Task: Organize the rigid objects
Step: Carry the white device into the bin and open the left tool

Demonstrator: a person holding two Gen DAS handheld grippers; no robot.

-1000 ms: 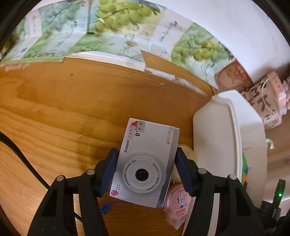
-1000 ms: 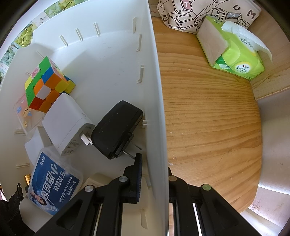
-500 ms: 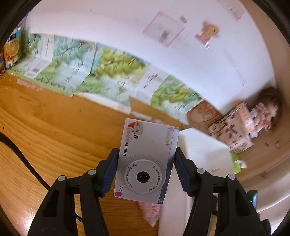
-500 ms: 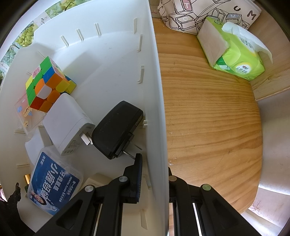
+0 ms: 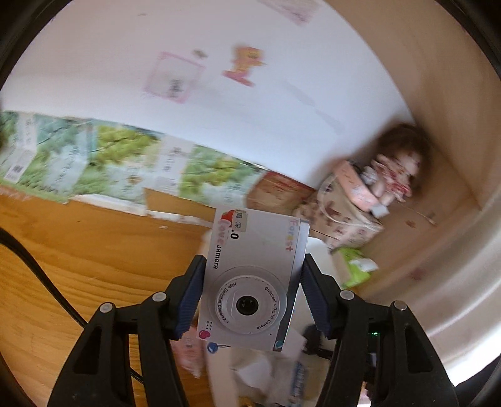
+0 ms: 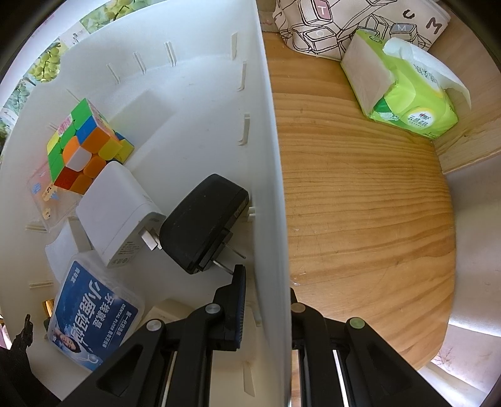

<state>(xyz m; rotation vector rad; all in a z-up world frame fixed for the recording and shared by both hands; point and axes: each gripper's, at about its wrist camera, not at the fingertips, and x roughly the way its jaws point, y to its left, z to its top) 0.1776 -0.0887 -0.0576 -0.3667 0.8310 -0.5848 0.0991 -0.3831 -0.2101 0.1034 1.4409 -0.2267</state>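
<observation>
My left gripper (image 5: pixel 250 294) is shut on a silver children's digital camera (image 5: pixel 253 281), lens facing me, held in the air above the wooden table (image 5: pixel 78 250). Below it the white storage box (image 5: pixel 316 247) shows blurred. My right gripper (image 6: pixel 266 300) points straight down and is shut on the right wall of that white box (image 6: pixel 269 188), one finger inside, one outside. Inside the box lie a colourful puzzle cube (image 6: pixel 84 147), a white charger (image 6: pixel 119 213), a black plug adapter (image 6: pixel 203 225) and a blue dental floss box (image 6: pixel 94 316).
A green tissue pack (image 6: pixel 404 90) and a patterned pouch (image 6: pixel 344 25) lie on the table right of the box. A doll (image 5: pixel 394 169) and a printed bag (image 5: pixel 347 209) sit in the far corner. Fruit-print sheets (image 5: pixel 109 159) line the wall. A black cable (image 5: pixel 37 272) crosses the left.
My left gripper has lifted the camera off the table and tilted upward, so the wall and far corner now fill its view. The right gripper has stayed on the box wall.
</observation>
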